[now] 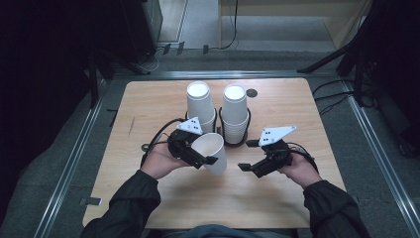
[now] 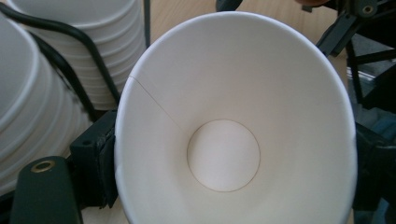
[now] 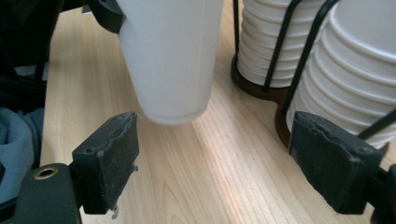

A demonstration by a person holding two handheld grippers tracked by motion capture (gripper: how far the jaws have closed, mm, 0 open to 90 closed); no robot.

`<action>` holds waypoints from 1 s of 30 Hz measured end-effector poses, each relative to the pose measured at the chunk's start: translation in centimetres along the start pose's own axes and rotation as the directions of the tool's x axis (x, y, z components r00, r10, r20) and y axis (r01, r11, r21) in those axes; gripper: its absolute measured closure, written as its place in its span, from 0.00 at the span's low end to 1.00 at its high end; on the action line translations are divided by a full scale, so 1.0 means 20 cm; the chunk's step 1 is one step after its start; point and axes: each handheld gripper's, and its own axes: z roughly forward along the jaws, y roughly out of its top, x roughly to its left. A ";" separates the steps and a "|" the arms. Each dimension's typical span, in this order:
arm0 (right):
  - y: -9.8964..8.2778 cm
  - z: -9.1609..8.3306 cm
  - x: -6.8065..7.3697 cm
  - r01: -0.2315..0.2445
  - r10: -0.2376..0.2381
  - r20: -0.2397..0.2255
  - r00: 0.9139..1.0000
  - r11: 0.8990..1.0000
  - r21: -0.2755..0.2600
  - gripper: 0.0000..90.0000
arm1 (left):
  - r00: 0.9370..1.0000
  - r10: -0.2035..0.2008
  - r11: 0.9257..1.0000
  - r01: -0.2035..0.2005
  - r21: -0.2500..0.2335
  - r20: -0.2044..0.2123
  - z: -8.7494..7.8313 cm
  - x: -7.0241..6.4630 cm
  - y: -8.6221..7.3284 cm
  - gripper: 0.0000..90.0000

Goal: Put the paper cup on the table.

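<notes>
Left claw point(image 1: 210, 154) clamped on white paper cup point(image 1: 212, 151), right claw point(image 1: 246, 154) apart nearby.

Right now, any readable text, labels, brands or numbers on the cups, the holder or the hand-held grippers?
None: no legible text in any view.
White paper cup in the left hand-held gripper: blank inside and out.
Stacked cups in the wire holder: blank.
Grey plate on the right hand-held gripper: dark dots, no characters.
</notes>
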 end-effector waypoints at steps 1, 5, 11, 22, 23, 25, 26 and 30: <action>0.00 0.00 0.00 0.000 0.000 0.007 1.000 1.000 0.003 0.18 | 1.000 -0.003 1.000 0.003 0.005 -0.002 -0.01 0.00 0.00 0.15; -0.01 -0.01 -0.03 -0.006 0.006 0.007 1.000 1.000 0.016 0.23 | 1.000 -0.005 1.000 0.005 0.011 -0.010 -0.02 0.01 -0.02 0.15; -0.02 -0.02 -0.08 -0.033 0.032 0.034 0.999 0.999 0.008 0.23 | 1.000 -0.018 1.000 0.019 0.022 -0.006 -0.05 0.02 -0.04 0.15; -0.04 -0.02 -0.12 0.007 -0.009 0.080 0.997 1.000 0.019 0.23 | 0.999 -0.021 0.998 0.024 0.058 -0.045 -0.10 0.04 -0.09 0.14; -0.04 -0.02 -0.13 -0.003 0.001 0.083 0.997 1.000 0.021 0.23 | 0.998 -0.026 0.998 0.029 0.061 -0.051 -0.10 0.05 -0.09 0.14; -0.05 -0.02 -0.14 -0.006 0.004 0.087 0.996 1.000 0.025 0.23 | 0.998 -0.040 0.998 0.043 0.054 -0.054 -0.12 0.06 -0.10 0.14; -0.05 -0.03 -0.14 -0.013 0.011 0.086 0.996 1.000 0.024 0.23 | 0.998 -0.044 0.997 0.047 0.054 -0.053 -0.12 0.07 -0.11 0.14; -0.05 -0.04 -0.15 -0.019 0.017 0.093 0.996 1.000 0.022 0.23 | 0.995 -0.066 0.996 0.070 0.054 -0.069 -0.15 0.10 -0.14 0.14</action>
